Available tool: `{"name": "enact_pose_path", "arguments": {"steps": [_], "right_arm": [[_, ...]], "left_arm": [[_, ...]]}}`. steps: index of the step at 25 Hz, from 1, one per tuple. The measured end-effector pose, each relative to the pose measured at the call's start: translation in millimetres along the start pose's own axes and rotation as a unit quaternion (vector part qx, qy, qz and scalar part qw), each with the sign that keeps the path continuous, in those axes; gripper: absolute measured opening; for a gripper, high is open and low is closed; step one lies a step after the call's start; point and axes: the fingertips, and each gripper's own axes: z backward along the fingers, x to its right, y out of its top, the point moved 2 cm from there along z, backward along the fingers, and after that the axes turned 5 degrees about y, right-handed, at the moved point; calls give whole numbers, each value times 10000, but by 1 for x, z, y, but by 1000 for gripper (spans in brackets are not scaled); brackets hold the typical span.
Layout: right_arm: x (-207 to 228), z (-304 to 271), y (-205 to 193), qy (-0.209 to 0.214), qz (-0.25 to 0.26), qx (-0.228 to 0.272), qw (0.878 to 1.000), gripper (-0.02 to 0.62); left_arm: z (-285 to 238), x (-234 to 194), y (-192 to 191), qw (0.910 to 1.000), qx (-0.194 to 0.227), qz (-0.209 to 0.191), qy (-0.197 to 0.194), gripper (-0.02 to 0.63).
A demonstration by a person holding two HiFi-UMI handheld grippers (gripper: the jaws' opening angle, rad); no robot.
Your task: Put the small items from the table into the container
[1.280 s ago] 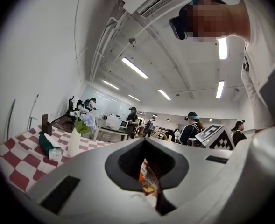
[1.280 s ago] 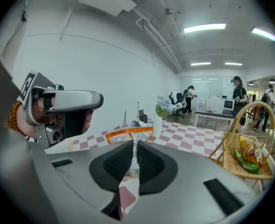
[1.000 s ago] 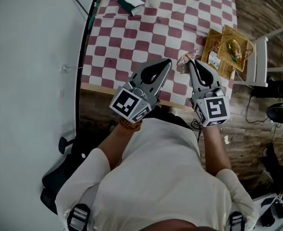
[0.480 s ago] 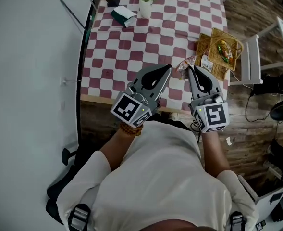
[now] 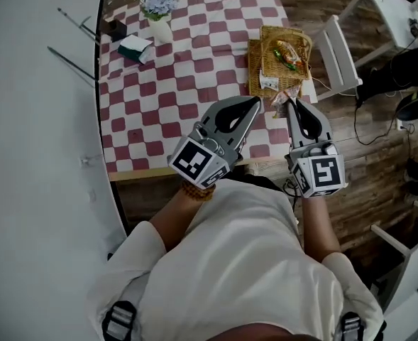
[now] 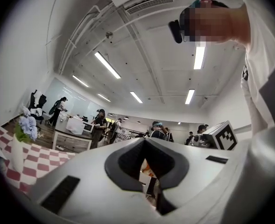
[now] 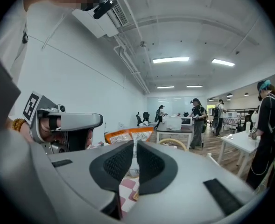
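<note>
Small items are accounted for in two places, listed below from the largest thing to the smallest

1. Table [image 5: 166, 112]: a red-and-white checked cloth is laid over it. At its far left corner a vase of flowers [image 5: 157, 13], a folded tissue pack [image 5: 134, 47] and a dark box [image 5: 113, 28] are seen. Whether these belong to the task cannot be told. No other loose small item is seen on the cloth.

2. Container [image 5: 255, 66]: a woven basket is placed at the right edge of the table. At least two items are already lying in it, one green and orange, one with a white label. This part of the task is judged done.

3. Left gripper [image 5: 255, 104]: it is held over the near edge of the table. In the left gripper view [image 6: 144, 141] its jaws are seen closed tip to tip, with nothing between them.

4. Right gripper [image 5: 292, 104]: its jaws are clamped narrowly on the snack packet [image 5: 279, 99], which is held just short of the near side of the container and is not yet in it. Placing and releasing it is judged to be the step left.

5. Snack packet, right gripper view [image 7: 128, 135]: it is gripped by one thin, crimped end. An orange and white printed panel is seen beyond the jaws, and the film looks light and crinkled
</note>
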Motion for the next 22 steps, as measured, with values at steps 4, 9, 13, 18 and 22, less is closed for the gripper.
{"name": "enact_pose_path", "arguments": {"steps": [4, 9, 13, 18, 22], "right_arm": [[15, 14, -5, -159, -101, -34, 9998, 44], [18, 12, -5, -183, -140, -14, 9997, 44], [30, 0, -6, -223, -54, -82, 9997, 44], [56, -24, -12, -287, 101, -252, 9992, 44], [82, -52, -26, -319, 186, -519, 9980, 44]], "left_arm": [[-16, 15, -4, 9998, -53, 19, -174, 26], [-15, 13, -6, 9998, -136, 7, -170, 26], [-24, 5, -9, 9997, -149, -42, -174, 26], [-50, -9, -21, 9995, -191, -169, -211, 26], [-74, -29, -40, 9991, -304, -231, -179, 26]]}}
